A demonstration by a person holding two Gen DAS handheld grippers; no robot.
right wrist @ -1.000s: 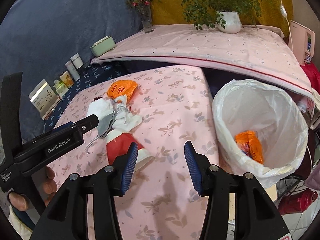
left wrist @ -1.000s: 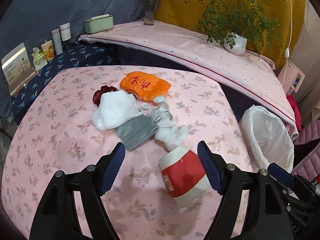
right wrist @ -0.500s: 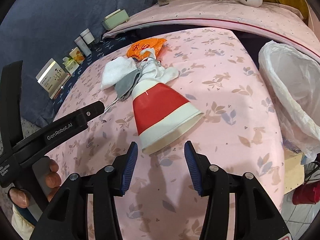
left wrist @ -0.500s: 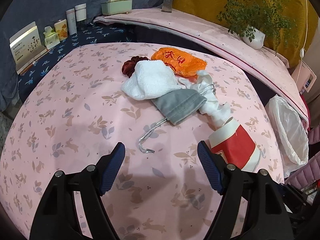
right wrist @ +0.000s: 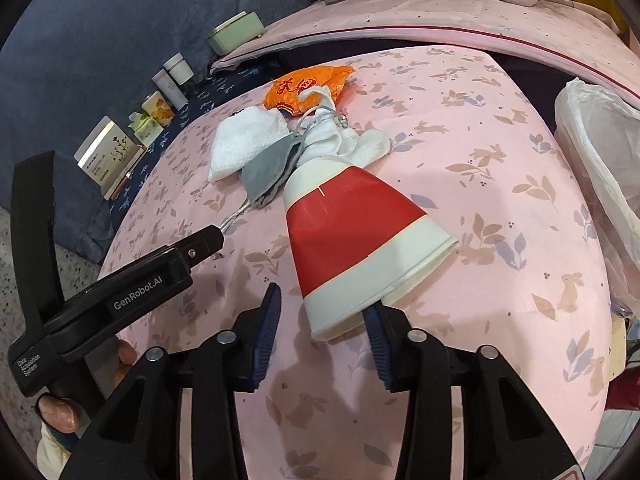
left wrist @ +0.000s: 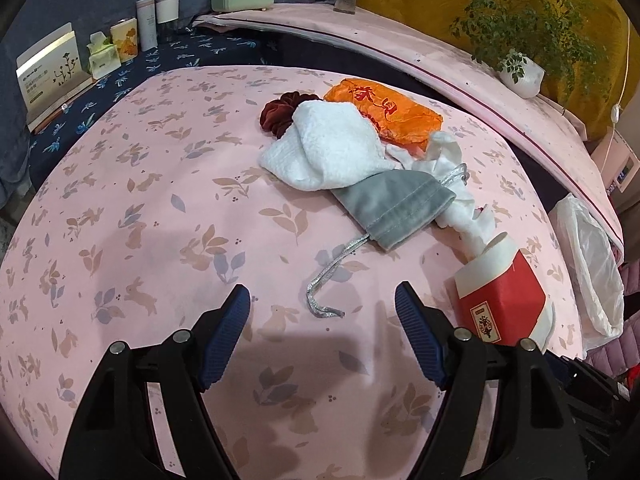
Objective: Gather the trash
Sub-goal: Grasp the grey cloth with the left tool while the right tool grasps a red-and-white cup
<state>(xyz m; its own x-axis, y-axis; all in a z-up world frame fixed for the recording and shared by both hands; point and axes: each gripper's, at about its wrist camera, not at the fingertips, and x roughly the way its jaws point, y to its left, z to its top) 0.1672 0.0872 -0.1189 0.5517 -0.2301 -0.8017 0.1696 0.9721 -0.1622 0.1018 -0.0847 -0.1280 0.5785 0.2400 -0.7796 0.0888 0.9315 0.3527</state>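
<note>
A red and white paper cup (right wrist: 356, 236) lies on its side on the pink table, rim toward my right gripper (right wrist: 326, 336). The right gripper is open, its fingers on either side of the cup's rim. The cup also shows at the right of the left wrist view (left wrist: 500, 296). Behind it lie white crumpled tissue (right wrist: 340, 140), a grey pouch (left wrist: 396, 204) with a silver cord, a white towel (left wrist: 328, 148), a dark red scrunchie (left wrist: 276, 114) and an orange wrapper (left wrist: 384, 112). My left gripper (left wrist: 322, 312) is open and empty, just short of the cord's end.
A bin lined with a white bag (right wrist: 600, 152) stands off the table's right edge; it also shows in the left wrist view (left wrist: 592, 264). Boxes and jars (left wrist: 120, 40) line the dark blue shelf at the back left. A potted plant (left wrist: 520, 72) stands on the far ledge.
My right gripper has moved down and forward until the cup's rim sits between its fingers. My left gripper has drawn back to the left, away from the cup.
</note>
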